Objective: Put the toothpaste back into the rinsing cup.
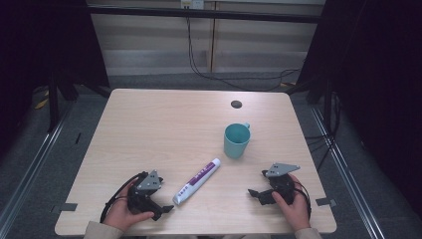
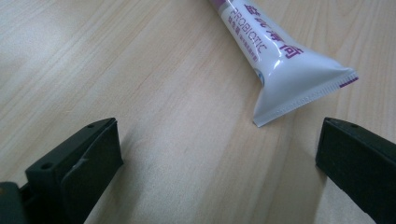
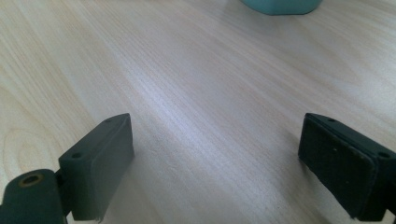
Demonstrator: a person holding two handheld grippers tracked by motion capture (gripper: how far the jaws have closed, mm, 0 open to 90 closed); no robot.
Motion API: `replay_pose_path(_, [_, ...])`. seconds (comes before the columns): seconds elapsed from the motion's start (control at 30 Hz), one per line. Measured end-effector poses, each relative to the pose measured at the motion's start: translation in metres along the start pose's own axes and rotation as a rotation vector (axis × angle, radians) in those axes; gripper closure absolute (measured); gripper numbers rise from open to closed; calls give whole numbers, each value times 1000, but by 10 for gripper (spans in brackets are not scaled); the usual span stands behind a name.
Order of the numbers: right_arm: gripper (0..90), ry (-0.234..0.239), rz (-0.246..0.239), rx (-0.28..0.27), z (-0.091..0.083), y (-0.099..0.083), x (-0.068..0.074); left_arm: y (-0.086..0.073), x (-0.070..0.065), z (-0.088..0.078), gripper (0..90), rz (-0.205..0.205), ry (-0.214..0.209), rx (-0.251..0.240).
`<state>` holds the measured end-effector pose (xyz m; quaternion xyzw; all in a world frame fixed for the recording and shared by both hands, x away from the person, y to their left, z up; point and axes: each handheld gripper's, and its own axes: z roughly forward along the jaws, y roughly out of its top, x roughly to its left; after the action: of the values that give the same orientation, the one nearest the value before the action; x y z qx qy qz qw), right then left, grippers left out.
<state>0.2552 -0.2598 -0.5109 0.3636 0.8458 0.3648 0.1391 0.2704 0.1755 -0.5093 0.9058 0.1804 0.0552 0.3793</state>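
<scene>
A white and purple toothpaste tube point(image 1: 197, 181) lies slantwise on the wooden table point(image 1: 164, 124), its crimped end toward the near edge. A teal mug point(image 1: 236, 141) stands upright beyond it, to the right. My left gripper point(image 1: 163, 211) rests on the table near the front left, open, just left of the tube's crimped end point(image 2: 303, 88); nothing is between its jaws. My right gripper point(image 1: 254, 194) rests at the front right, open and empty, pointing left across bare wood. The mug's base point(image 3: 280, 5) shows at the top of the right gripper view.
A small dark round hole point(image 1: 236, 104) sits in the table near its far edge. Black cables point(image 1: 209, 69) run over the floor behind the table. Dark frame posts stand at both sides.
</scene>
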Motion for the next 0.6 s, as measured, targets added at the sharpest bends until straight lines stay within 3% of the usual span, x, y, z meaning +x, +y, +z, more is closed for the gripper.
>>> replay_pose_path(0.23, [95,1,0,0,0,0,0,1,-2,0,1,-18,14,9])
replay_pose_path(0.43, [95,1,0,0,0,0,0,10,-4,-3,44,-32,28,90])
replay_pose_path(0.53, [96,0,-2,-1,0,0,0,15,-5,-7,164,-96,3,103])
replay_pose_path(0.6, [96,1,0,0,0,0,0,20,-6,-8,180,-112,-19,152])
